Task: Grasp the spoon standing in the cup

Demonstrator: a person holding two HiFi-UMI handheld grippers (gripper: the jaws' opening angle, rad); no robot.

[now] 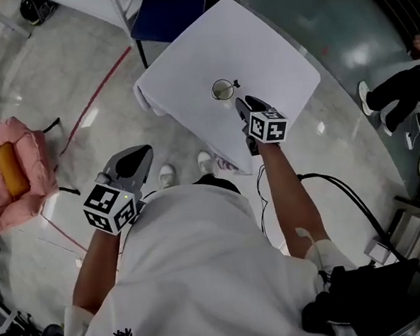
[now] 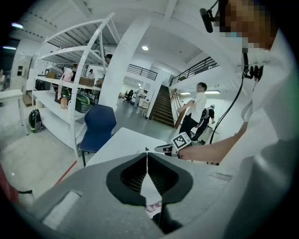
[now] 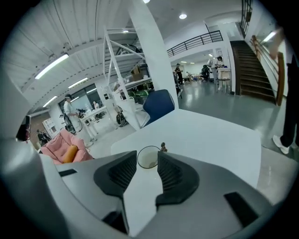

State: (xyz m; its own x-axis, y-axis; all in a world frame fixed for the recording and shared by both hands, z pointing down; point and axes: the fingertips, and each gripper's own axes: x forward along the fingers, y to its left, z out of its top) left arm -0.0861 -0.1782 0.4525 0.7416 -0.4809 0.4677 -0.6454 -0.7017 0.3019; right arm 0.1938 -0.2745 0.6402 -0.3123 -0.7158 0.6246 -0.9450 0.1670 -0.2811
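A clear cup point(image 1: 223, 90) stands near the middle of the white table point(image 1: 272, 51), and a spoon point(image 1: 236, 84) rises from its right rim. My right gripper point(image 1: 242, 105) hovers just short of the cup, open, with nothing between its fingers. In the right gripper view the cup point(image 3: 148, 158) sits just beyond the parted jaws of that gripper point(image 3: 147, 162), with the spoon's small dark top point(image 3: 163, 147) above the right pad. My left gripper point(image 1: 144, 152) hangs off the table over the floor. In its own view the left gripper point(image 2: 147, 161) is shut and empty.
A blue chair point(image 1: 169, 6) stands behind the table. A pink armchair with an orange cushion point(image 1: 7, 175) is at the left. A person's legs point(image 1: 405, 92) are at the right. White shelving point(image 2: 70, 84) lines the far side. A black cable point(image 1: 348, 193) trails by my right arm.
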